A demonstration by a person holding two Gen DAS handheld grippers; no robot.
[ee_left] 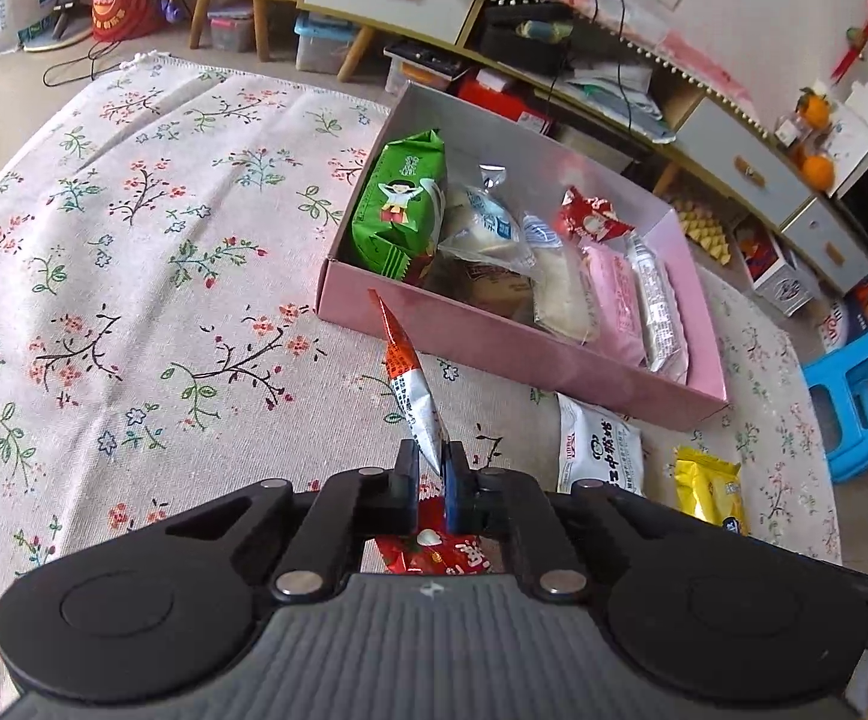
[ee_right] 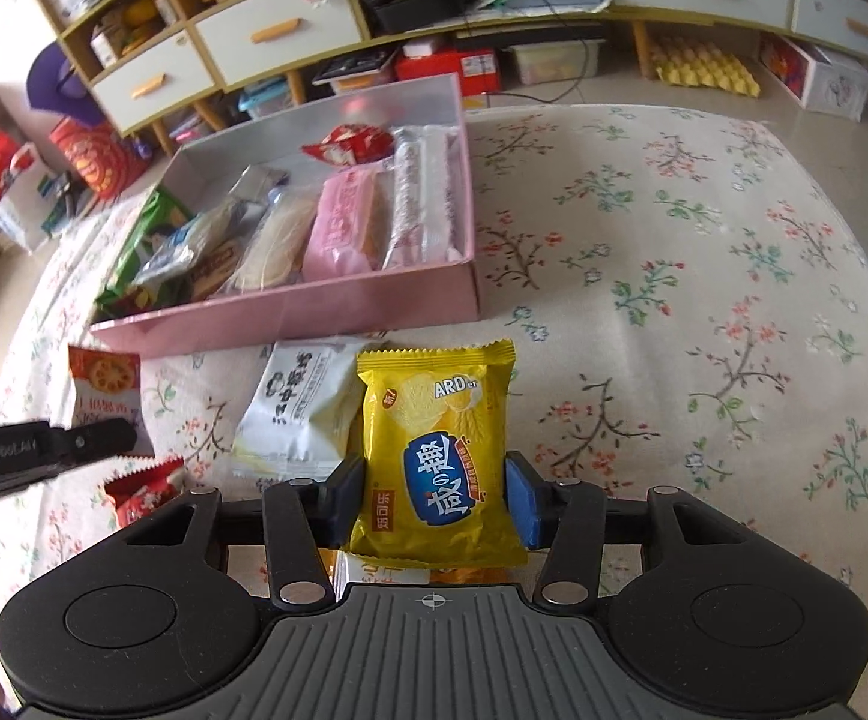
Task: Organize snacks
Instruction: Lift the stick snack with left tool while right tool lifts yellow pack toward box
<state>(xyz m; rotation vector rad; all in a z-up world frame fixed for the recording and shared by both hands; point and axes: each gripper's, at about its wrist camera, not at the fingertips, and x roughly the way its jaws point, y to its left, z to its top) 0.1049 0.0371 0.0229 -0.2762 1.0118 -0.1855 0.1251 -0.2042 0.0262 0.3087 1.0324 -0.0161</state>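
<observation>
A cloth with a floral print (ee_left: 134, 228) covers the desk. Behind it runs a low cabinet with white drawers (ee_right: 278, 30) on wooden legs; storage boxes and bags stand on the floor beneath and beside it. A blue plastic stool (ee_left: 866, 390) stands at the right edge of the left wrist view.

One pink box (ee_left: 524, 354) sits open on the cloth. It holds several packets side by side, among them one green packet (ee_left: 401, 204), one red packet (ee_left: 590, 219) and one pink packet (ee_left: 614, 294).

Left tongs (ee_left: 432, 468): narrow, clamped on one orange-and-silver sachet (ee_left: 410, 384), which stands up from the pads, clear of the cloth, in front of the box.

Right tongs (ee_right: 434, 498): partly closed, pads pressing both sides of one yellow packet (ee_right: 434, 450), held in front of the box.

Loose on the cloth: one white packet (ee_right: 296, 408) just beside the yellow packet, near the box wall, and one red packet (ee_right: 146, 486) below the left tongs.
</observation>
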